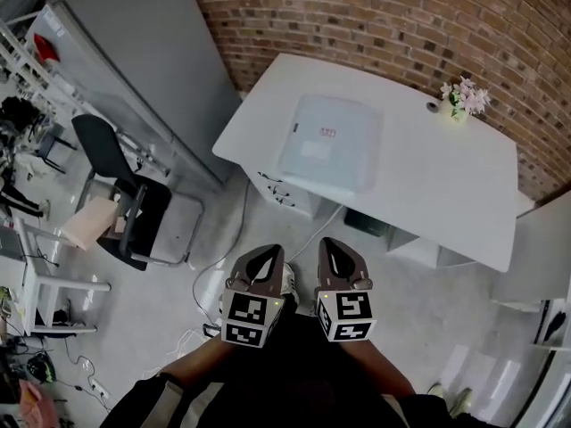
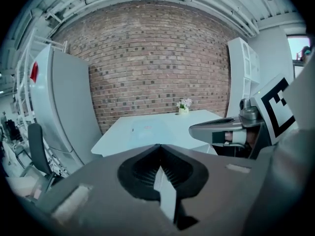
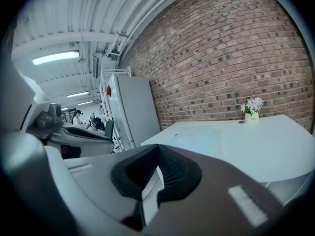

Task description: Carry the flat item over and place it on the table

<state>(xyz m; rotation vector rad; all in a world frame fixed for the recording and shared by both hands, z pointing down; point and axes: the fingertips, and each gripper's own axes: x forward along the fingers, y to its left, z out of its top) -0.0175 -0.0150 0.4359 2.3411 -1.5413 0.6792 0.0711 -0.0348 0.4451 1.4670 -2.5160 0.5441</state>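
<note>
The flat item (image 1: 330, 143), a pale squarish sheet with a small red mark near its middle, lies flat on the white table (image 1: 446, 181). It sits on the left part of the surface, well inside the edges. A small vase of flowers (image 1: 462, 99) stands at the far edge near the brick wall, well apart from the sheet.

The person stands at some distance from the table, with both tools held close to the body. The left gripper (image 1: 266, 259) and the right gripper (image 1: 337, 250) are side by side over the floor and point toward the table. In each gripper view the jaws are pressed together and nothing is between them. Neither gripper touches the sheet or the surface.

Judging from this, the main part of the task seems done: the item rests on the table and no gripper holds it. Nothing seems left to do, unless the sheet should be placed more exactly. Whether this is so, the pictures cannot tell.
</note>
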